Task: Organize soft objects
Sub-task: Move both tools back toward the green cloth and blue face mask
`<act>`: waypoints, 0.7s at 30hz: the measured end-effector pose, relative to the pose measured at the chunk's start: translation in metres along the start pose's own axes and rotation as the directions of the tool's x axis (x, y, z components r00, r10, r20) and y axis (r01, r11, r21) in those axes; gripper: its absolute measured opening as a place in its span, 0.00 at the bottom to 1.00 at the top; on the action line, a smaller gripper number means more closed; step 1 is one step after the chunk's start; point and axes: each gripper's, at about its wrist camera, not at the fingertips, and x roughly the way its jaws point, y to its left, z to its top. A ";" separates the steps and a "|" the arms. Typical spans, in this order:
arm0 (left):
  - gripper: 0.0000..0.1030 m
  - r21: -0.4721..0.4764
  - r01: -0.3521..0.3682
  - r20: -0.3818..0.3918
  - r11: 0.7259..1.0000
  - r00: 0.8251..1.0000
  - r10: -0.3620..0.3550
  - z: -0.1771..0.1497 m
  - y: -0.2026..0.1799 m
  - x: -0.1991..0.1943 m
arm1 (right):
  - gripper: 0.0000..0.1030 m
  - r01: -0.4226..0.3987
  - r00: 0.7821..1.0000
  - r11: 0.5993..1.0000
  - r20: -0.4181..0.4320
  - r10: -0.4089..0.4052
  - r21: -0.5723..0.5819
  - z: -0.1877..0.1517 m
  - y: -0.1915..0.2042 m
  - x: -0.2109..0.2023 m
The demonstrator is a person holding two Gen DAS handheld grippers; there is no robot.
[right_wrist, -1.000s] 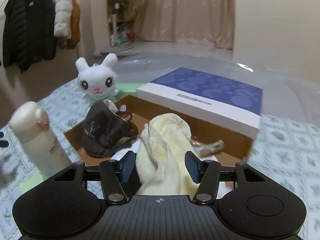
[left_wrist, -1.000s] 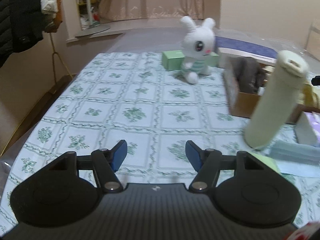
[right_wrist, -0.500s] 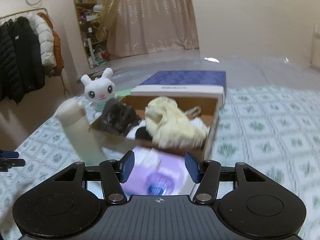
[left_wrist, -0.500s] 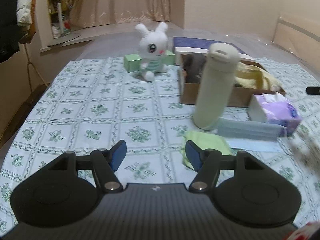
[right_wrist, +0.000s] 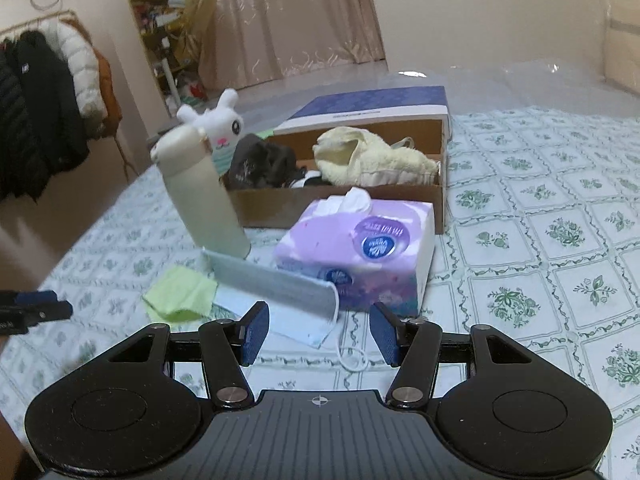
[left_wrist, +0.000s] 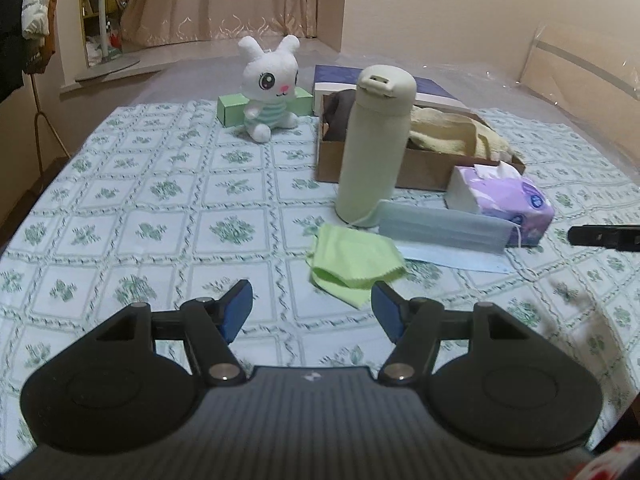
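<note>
left claw (left_wrist: 312, 306) open, empty | tissue pack (right_wrist: 360, 252) label unreadable

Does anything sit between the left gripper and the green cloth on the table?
Nothing visible does. The left gripper is open and empty, with the crumpled light-green cloth just ahead and only bare patterned tablecloth between them. The cream bottle and blue face masks lie beyond the cloth.

dim warm light, perhaps motion-blurred edges
</note>
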 end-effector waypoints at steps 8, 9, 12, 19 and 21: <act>0.64 0.010 0.024 -0.024 1.000 0.999 -0.024 -0.017 -0.013 0.001 | 0.54 0.039 0.999 0.998 -0.006 -0.039 -0.050 -0.014 0.014 0.008; 0.64 0.014 0.026 -0.026 1.000 0.999 -0.026 -0.017 -0.014 0.002 | 0.54 0.043 0.999 0.997 -0.008 -0.044 -0.057 -0.014 0.016 0.010; 0.65 0.019 0.032 -0.029 0.999 0.999 -0.031 -0.018 -0.017 0.006 | 0.54 0.060 0.998 0.994 -0.016 -0.062 -0.093 -0.016 0.022 0.015; 0.65 0.011 0.038 -0.039 0.999 0.999 -0.037 -0.013 -0.021 0.023 | 0.54 0.094 0.995 0.985 -0.018 -0.098 -0.144 -0.020 0.028 0.030; 0.65 0.017 0.042 -0.040 0.999 0.998 -0.042 -0.010 -0.023 0.030 | 0.54 0.100 0.995 0.985 -0.013 -0.103 -0.141 -0.019 0.028 0.036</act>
